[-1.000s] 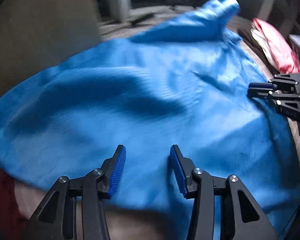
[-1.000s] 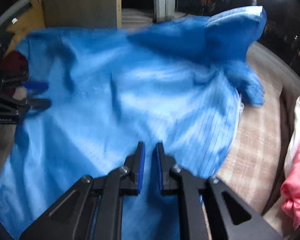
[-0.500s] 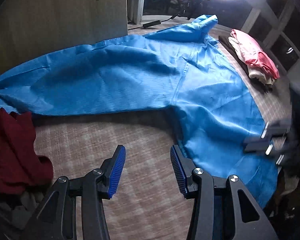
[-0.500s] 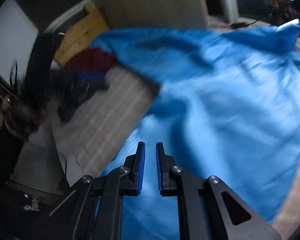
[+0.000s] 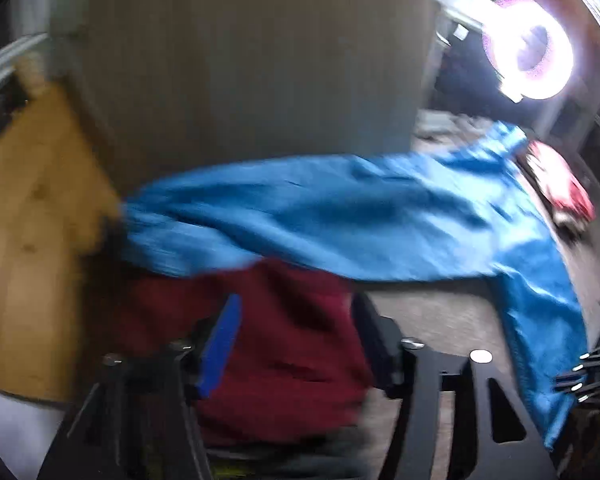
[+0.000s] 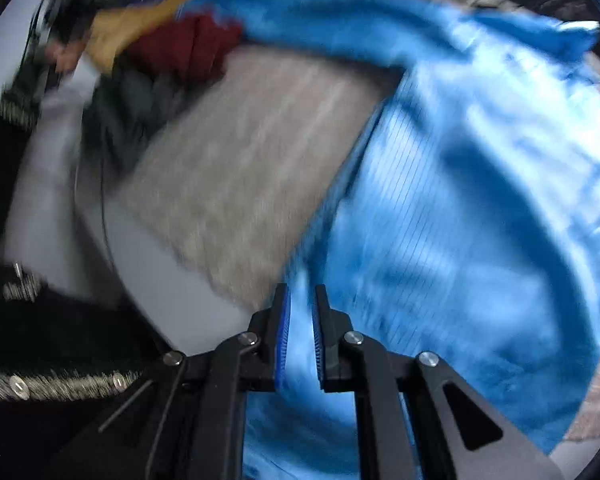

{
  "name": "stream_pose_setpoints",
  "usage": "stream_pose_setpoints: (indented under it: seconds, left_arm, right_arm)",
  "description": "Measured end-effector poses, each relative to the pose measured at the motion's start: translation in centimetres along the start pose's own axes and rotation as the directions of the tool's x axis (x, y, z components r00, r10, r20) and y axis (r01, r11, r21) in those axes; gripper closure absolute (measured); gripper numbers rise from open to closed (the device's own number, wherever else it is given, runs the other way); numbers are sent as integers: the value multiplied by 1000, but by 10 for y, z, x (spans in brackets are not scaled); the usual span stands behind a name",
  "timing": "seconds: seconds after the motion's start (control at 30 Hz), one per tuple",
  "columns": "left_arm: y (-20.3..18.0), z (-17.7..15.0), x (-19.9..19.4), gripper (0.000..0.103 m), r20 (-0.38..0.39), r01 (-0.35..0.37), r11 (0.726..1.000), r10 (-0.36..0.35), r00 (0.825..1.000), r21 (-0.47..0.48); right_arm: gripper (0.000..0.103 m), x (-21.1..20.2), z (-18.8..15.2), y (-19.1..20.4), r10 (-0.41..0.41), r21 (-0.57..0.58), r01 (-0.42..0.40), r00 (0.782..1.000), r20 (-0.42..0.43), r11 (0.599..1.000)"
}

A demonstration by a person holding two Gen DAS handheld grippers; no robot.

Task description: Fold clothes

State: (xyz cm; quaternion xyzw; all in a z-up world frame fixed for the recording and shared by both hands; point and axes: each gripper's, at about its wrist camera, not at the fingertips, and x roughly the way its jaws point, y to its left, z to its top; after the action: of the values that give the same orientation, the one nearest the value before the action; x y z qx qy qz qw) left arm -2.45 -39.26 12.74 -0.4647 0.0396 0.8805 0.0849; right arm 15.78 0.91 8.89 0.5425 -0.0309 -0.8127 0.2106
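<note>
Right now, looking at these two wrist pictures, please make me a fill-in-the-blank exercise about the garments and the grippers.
1. The right gripper is shut on the ____ garment.
2. The left gripper is open in front of a dark ____ garment.
3. At the far right of the table lies a ____ garment, apart from the others.
4. The bright lamp at the upper right has the shape of a ____.

Missing words: blue; red; pink; ring

Beige woven surface, blue garment spread across, maroon garment beside
</note>
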Motion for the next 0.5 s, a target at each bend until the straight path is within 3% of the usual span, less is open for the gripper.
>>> stream_pose_setpoints:
  seconds: [0.13,0.27,0.33,0.4,0.5]
  left_arm:
    - [58,19,-5,44,35,-16,998,18,999,-60]
    - [95,44,0,43,50,-12,994,18,999,-106]
    - [103,57,12,40,40,-1,995,5,999,-103]
    - [104,64,30,40,3,6,995,-6,1000,-98]
    - [94,59,52,40,-37,40,997,-43,998,-63]
  right_arm:
    - [91,-21,51,15,-31,23,28,990,136,999]
    - [91,-16,121,21,-50,13,48,977,206,999]
    - [89,-13,157,24,-59,8,59,969,239,998]
    - [72,-10,192,27,-68,4,70,960,272,998]
    - [71,2,243,28,-97,-13,105,951,294,994]
